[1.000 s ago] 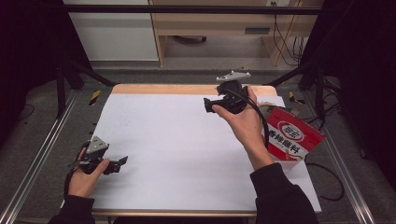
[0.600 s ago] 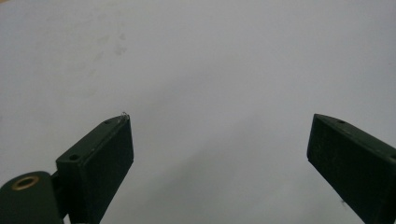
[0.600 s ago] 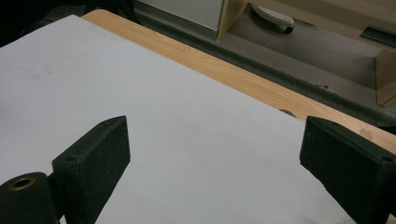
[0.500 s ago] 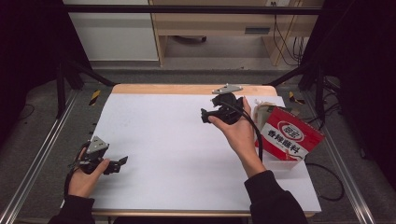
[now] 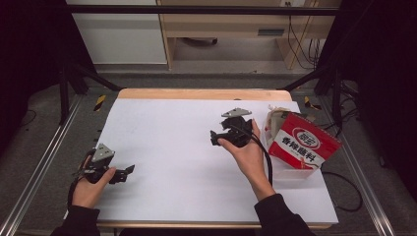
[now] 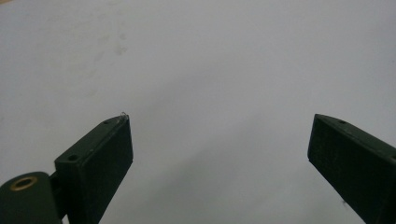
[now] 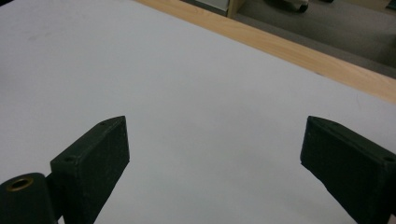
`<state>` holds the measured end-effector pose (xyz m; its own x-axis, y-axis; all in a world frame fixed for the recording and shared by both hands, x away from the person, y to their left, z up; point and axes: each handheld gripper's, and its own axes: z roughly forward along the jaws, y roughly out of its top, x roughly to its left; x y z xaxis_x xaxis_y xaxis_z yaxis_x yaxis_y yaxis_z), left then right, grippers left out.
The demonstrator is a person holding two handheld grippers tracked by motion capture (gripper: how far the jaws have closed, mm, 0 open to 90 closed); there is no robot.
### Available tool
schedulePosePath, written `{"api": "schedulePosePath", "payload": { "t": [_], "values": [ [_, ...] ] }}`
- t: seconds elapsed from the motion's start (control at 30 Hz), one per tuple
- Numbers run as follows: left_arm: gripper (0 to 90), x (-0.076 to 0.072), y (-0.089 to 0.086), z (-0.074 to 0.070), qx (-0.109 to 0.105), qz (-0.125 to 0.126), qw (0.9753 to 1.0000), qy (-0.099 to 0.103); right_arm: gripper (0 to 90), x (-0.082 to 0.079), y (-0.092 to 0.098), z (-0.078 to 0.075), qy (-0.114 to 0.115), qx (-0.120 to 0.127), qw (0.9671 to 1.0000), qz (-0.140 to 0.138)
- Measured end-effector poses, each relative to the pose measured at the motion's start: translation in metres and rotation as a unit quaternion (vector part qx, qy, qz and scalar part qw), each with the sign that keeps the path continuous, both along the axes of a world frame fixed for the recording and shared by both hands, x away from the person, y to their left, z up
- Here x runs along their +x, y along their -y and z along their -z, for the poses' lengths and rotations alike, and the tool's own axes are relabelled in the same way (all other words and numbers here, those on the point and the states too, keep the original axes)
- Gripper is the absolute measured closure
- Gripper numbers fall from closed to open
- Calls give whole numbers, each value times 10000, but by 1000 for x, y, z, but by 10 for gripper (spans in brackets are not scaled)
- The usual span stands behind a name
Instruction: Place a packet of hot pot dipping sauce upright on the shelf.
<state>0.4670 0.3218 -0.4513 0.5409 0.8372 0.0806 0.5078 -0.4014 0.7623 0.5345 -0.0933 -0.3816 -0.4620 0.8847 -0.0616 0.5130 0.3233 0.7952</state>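
Since the earlier frames: right gripper [image 5: 216, 136] drifting back from the far edge toward mid-table and nearer the person; left gripper [image 5: 125, 170] staying put at the near-left corner; red bag [image 5: 304, 143] unmoved in its clear tub [image 5: 290, 169].

High view: right hand [image 5: 246, 147] holding its gripper above the white sheet [image 5: 167, 137], just left of the bag but not touching it; forearm angling in from bottom right, wrist turned so the jaws are pointing left, away from the bag; cable trailing back along the arm; judging this as a carrying pose between moves, not a reach. Left hand [image 5: 91, 184] lying low at the table's near-left, jaws pointing right, seemingly parked out of the way. Bag standing at the right edge, well apart from the left gripper.

Left gripper view: jaws spread wide, holding nothing; looking down on bare white sheet, close to it.

Right gripper view: jaws likewise wide apart and empty; sheet below, wooden table edge [image 7: 299, 51] crossing the upper right, so aiming at the far side.
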Motion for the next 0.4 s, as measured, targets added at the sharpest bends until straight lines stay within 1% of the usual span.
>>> {"api": "schedulePosePath", "payload": {
  "t": [0.07, 0.13, 0.27, 0.33, 0.37, 0.4],
  "values": [
    [67, 0, 1, 0, 20, 8, 10000, -6, 95, 0, 0, 8, -6, 65, 10000, 7],
    [67, 0, 1, 0, 23, 12, 10000, 5, 94, 2, -2, 17, -99, 22, 9999, 17],
    [65, 0, 1, 0, 12, 22, 10000, 12, 93, 4, -4, 33, -91, -32, 10000, 20],
    [65, 1, 2, 1, 21, 37, 10000, -5, 91, 3, -4, 40, -97, -24, 9999, 37],
    [64, 1, 2, 1, 15, 39, 10000, -2, 91, 2, -5, 46, -77, -18, 10000, 42],
    [64, 1, 3, 1, 11, 42, 10000, 8, 91, 1, -5, 49, -54, -70, 10000, 31]
  ]
}}
